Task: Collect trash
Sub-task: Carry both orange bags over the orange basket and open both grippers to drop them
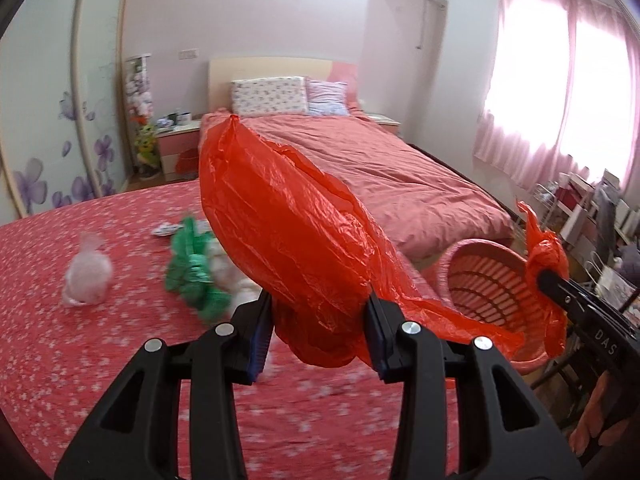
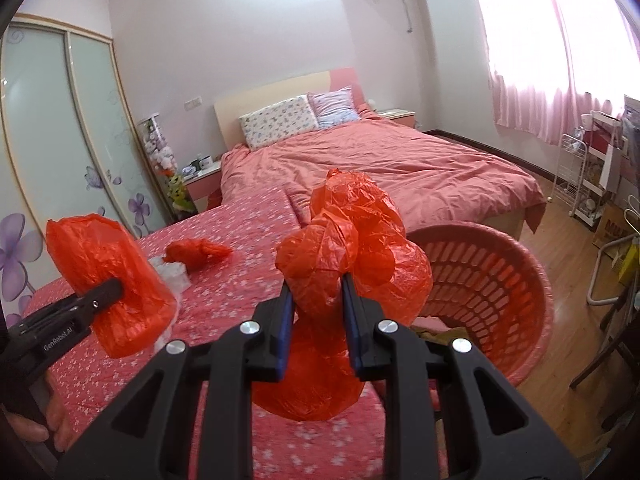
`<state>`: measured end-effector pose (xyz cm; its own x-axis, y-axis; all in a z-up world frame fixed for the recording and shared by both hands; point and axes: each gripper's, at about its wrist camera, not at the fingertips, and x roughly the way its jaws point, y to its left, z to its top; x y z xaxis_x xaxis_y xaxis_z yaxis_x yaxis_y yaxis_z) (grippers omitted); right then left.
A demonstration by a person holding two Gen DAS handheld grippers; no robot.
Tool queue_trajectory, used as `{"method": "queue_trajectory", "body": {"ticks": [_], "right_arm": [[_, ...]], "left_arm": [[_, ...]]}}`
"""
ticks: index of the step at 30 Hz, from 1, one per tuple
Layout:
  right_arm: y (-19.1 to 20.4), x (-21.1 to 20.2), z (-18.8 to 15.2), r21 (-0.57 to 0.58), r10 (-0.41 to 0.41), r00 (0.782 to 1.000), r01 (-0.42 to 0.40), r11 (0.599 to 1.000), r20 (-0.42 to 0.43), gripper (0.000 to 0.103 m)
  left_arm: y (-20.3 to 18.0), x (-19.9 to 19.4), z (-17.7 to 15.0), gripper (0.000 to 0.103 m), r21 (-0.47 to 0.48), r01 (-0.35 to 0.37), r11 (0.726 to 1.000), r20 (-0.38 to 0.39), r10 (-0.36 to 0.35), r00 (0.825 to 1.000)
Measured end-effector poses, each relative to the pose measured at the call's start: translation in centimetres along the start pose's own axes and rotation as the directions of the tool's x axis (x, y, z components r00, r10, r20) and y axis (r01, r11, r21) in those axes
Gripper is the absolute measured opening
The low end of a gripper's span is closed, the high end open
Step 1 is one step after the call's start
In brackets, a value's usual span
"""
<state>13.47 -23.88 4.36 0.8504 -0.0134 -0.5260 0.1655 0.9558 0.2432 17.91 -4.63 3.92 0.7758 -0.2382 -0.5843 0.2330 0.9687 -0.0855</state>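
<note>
The left tongs point(image 1: 318, 334) were clenched on a puffed red plastic bag point(image 1: 288, 232), which bulged up and ahead of their blue pads point(image 1: 262, 336). The right tongs point(image 2: 318, 312) gripped a second, knotted red bag point(image 2: 352, 236) that ballooned above and sagged below their tips. Just right of the right tongs, and ahead and to the right of the left ones, stood a pink slatted basket point(image 2: 500, 280) beside the floral-covered tabletop point(image 2: 224, 300). Ahead and left of the left tongs, more trash lay on that cover: a crumpled green bag point(image 1: 192, 272) and a pale clear bag point(image 1: 86, 272). Ahead and left of the right tongs lay a small red wad point(image 2: 196, 254). A pink-covered bed point(image 2: 380, 172) stood well beyond both.
</note>
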Motion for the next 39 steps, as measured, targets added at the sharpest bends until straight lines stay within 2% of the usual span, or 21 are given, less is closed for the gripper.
{"method": "queue_trajectory", "body": {"ticks": [16,28,39], "right_arm": [[-5.9,-0.3,0.1,0.007,-0.147,0.986,0.147,0.989,0.072,0.023],[-11.4,1.5,0.1,0.080,-0.177,0.982,0.171,0.982,0.071,0.023],[-13.1,3.2,-0.2,0.101,-0.199,0.978,0.193,0.976,0.058,0.023]], "left_arm": [[-7.6,3.5,0.6,0.041,0.066,0.134,0.989,-0.018,-0.133,0.991],[-12.5,6.8,-0.3,0.041,0.147,0.225,0.963,-0.073,-0.216,0.974],[-15.2,8.7,-0.8,0.041,0.166,0.272,0.948,-0.108,-0.256,0.961]]}}
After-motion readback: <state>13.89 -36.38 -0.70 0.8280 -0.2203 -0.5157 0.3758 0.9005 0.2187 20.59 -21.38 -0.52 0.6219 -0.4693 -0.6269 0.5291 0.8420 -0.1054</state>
